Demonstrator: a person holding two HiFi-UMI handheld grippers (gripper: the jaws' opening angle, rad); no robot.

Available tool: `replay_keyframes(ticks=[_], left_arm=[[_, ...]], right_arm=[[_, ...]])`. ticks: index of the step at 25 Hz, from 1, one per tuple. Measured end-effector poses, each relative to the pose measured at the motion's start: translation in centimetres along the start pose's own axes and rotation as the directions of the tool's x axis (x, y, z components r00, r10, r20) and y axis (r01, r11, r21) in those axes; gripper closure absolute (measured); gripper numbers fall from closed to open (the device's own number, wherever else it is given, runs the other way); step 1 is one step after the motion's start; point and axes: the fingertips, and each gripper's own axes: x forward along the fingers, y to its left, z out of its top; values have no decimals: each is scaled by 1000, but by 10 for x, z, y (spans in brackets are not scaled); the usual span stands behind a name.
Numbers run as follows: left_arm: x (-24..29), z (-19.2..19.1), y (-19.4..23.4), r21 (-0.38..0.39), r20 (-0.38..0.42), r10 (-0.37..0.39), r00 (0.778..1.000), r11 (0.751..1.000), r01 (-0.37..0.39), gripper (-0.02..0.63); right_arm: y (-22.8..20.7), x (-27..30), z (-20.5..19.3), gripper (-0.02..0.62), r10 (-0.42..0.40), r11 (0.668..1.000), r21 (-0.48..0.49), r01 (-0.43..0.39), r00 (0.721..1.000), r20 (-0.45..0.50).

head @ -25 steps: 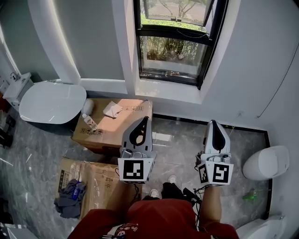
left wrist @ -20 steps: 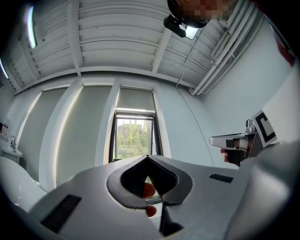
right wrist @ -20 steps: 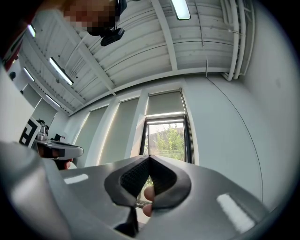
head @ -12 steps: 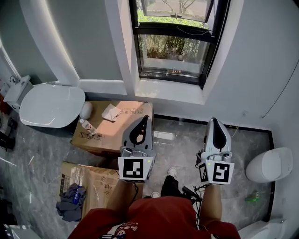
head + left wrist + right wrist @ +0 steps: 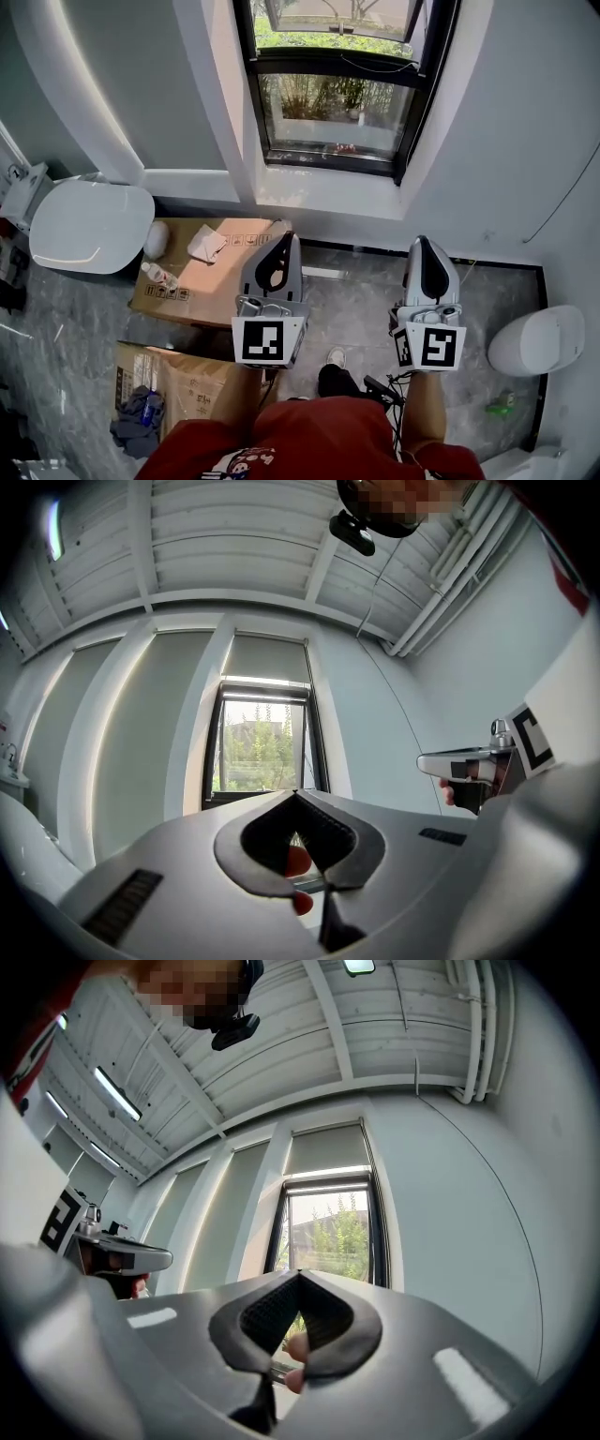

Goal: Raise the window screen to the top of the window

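The black-framed window (image 5: 333,94) is set in the far wall above a white sill (image 5: 323,195). A black crossbar (image 5: 337,64) runs across it, and the pane below looks duller, as if seen through mesh. Both grippers are held side by side over the floor, short of the sill and pointing at the window. My left gripper (image 5: 289,238) is shut with nothing in it, and so is my right gripper (image 5: 424,244). In the left gripper view the left gripper (image 5: 296,795) lines up with the window (image 5: 265,744), still some way off. The right gripper (image 5: 300,1275) faces the window (image 5: 330,1232) likewise.
A white toilet (image 5: 89,225) stands at the left. Beside it a cardboard box (image 5: 202,277) carries a bottle (image 5: 157,275) and a cloth (image 5: 206,244). Another carton (image 5: 183,380) lies nearer. A white fixture (image 5: 534,339) sits at the right wall. My shoe (image 5: 335,357) is on the marble floor.
Both grippers have moved together toward the window as the person stepped forward; the box and toilet slid left and down in view. The jaws stayed shut.
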Motion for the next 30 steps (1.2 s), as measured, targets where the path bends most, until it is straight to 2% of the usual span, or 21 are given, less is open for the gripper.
replay_keyframes(ticks=[10, 14, 19, 30], left_arm=[[100, -13, -17, 25, -32, 23, 999, 999, -23, 601], [131, -20, -27, 26, -22, 27, 999, 999, -26, 601], [153, -21, -41, 40, -14, 28, 1000, 999, -28, 601], [176, -16, -49, 70, 9, 25, 1000, 997, -25, 601]], right_arm=[[-70, 67, -31, 586, 4, 1000, 0, -4, 1000, -8], [-98, 85, -42, 586, 9, 1000, 12, -8, 1000, -9], [-124, 97, -51, 586, 4, 999, 41, -4, 1000, 0], [-139, 111, -58, 586, -4, 998, 65, 2, 1000, 30]])
